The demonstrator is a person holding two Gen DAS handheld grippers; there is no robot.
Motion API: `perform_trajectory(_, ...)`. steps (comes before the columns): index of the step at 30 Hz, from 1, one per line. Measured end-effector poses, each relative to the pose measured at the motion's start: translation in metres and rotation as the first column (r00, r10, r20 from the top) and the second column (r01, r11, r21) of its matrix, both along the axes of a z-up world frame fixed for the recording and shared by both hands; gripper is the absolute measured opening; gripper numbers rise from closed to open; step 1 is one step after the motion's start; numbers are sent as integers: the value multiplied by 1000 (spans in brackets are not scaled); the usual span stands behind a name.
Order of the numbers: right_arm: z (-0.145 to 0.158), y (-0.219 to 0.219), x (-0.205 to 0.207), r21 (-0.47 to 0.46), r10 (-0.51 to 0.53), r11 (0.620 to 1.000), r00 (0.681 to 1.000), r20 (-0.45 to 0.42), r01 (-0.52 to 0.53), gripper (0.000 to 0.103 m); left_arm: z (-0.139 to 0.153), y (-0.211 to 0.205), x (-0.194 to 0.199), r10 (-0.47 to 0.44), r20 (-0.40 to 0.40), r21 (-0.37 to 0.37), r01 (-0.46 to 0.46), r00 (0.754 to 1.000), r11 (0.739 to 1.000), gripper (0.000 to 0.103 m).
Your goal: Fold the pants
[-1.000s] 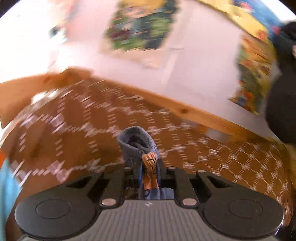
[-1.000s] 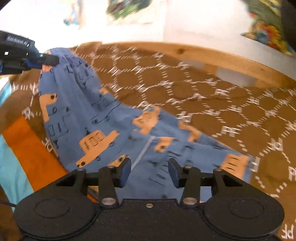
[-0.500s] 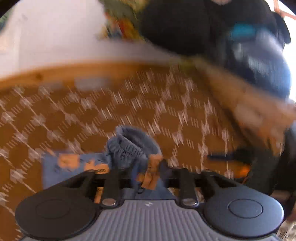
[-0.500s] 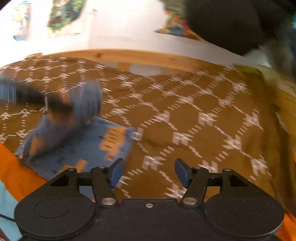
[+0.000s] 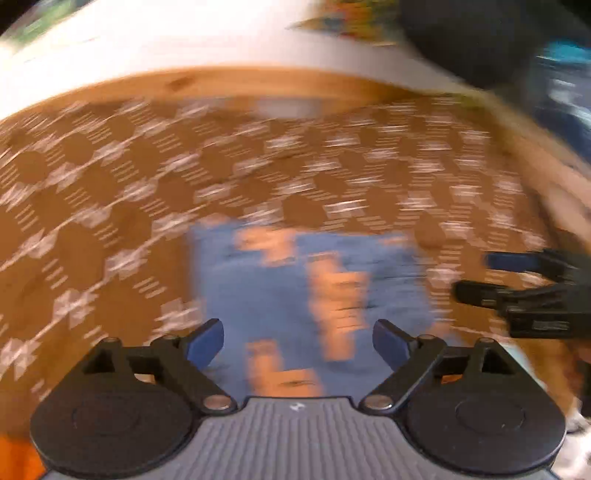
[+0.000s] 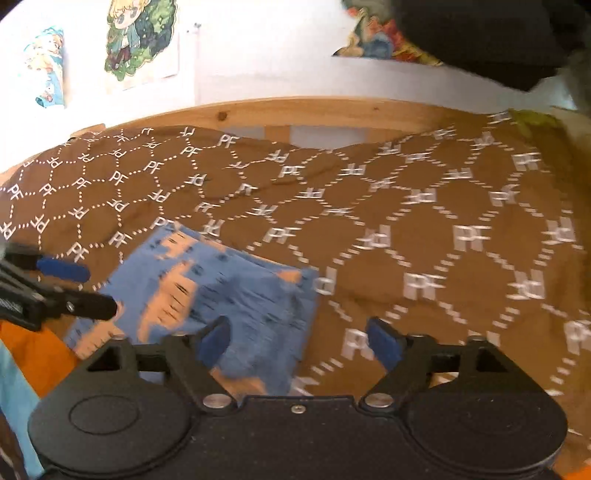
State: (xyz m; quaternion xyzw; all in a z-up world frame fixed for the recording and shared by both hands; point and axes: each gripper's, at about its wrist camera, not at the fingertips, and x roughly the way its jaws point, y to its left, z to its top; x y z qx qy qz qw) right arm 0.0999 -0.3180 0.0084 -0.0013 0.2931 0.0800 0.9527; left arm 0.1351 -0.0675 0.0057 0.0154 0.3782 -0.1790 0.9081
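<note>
The blue pants [image 5: 303, 295] with orange vehicle prints lie folded in a flat rectangle on the brown patterned bedspread [image 5: 110, 192]. My left gripper [image 5: 298, 341] is open and empty just above their near edge. The pants also show in the right wrist view [image 6: 207, 295], left of centre. My right gripper [image 6: 299, 338] is open and empty, over the pants' right edge. The left gripper enters the right wrist view [image 6: 77, 288] at the left, open. The right gripper appears in the left wrist view [image 5: 491, 280] at the right, open.
A wooden bed frame [image 6: 295, 110] runs along the far edge of the bedspread [image 6: 443, 240]. Posters [image 6: 140, 40] hang on the white wall. A dark shape [image 6: 480, 33] fills the upper right. Orange and light blue fabric [image 6: 22, 354] lies at the near left.
My left gripper has let go of the pants' waistband and opened. The pants, lifted a second ago, now lie folded flat. Both views have swung to the right.
</note>
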Motion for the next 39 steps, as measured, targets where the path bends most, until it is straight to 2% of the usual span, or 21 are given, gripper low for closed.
perform_trajectory(1, -2, 8, 9, -1, -1, 1000, 1000, -19, 1, 96, -6, 8, 6, 60, -34, -2, -60, 998, 998, 91)
perform_trajectory(3, -13, 27, 22, -55, -11, 998, 998, -67, 7, 95, -20, 18, 14, 120, -98, -10, -122, 988, 992, 92)
perform_trajectory(5, -25, 39, 22, -175, -40, 984, 995, -88, 24, 96, -40, 19, 22, 162, -188, 80, -150, 969, 986, 93)
perform_trajectory(6, -32, 41, 17, -239, -57, 970, 995, -85, 35, 98, -45, 21, 21, 154, -193, 84, -141, 969, 987, 97)
perform_trajectory(7, -37, 39, 10, -259, -62, 965, 995, -81, 39, 102, -45, 25, 19, 152, -180, 72, -141, 972, 987, 98)
perform_trajectory(11, -35, 18, -11, -139, -77, 988, 993, -95, 63, 102, -35, 30, 17, 211, -212, 94, -195, 954, 976, 101)
perform_trajectory(13, -22, 19, -15, -142, -58, 989, 997, -41, 52, 102, -26, 31, 15, 234, -162, 68, -226, 959, 972, 101)
perform_trajectory(16, -3, 31, 1, -202, -16, 979, 999, 47, 25, 102, -13, 28, 16, 197, -68, 23, -196, 978, 980, 103)
perform_trajectory(19, 1, 48, 28, -210, 51, 977, 996, 72, -35, 102, -18, 25, 31, 208, -72, 52, -205, 975, 977, 103)
perform_trajectory(21, -8, 63, 44, -306, 76, 951, 992, 97, -43, 102, -27, 30, 38, 237, -118, 50, -233, 964, 971, 103)
perform_trajectory(23, -21, 66, 60, -411, 29, 911, 994, 110, 19, 102, -35, 37, 40, 253, -172, 32, -252, 952, 967, 103)
perform_trajectory(24, -26, 63, 65, -431, 10, 901, 994, 108, 37, 102, -38, 41, 40, 256, -183, 23, -256, 949, 966, 103)
perform_trajectory(27, -19, 45, 66, -375, -54, 922, 991, 121, 96, 102, -39, 45, 35, 249, -174, 20, -249, 953, 968, 103)
perform_trajectory(29, -9, 35, 54, -327, -71, 937, 983, 167, 123, 102, -39, 46, 35, 248, -176, 25, -248, 953, 969, 103)
perform_trajectory(32, -3, 34, 41, -335, -68, 933, 978, 196, 133, 102, -41, 44, 39, 251, -177, 24, -250, 952, 968, 103)
perform_trajectory(33, -7, 34, 40, -346, -62, 931, 982, 176, 121, 102, -41, 44, 39, 250, -177, 24, -250, 952, 968, 103)
perform_trajectory(36, -36, 35, 48, -419, -67, 905, 997, 29, 73, 102, -41, 44, 40, 247, -176, 23, -247, 953, 969, 103)
perform_trajectory(39, -28, 25, 36, -310, -133, 940, 990, 56, 144, 102, -40, 42, 37, 239, -178, 31, -237, 954, 971, 103)
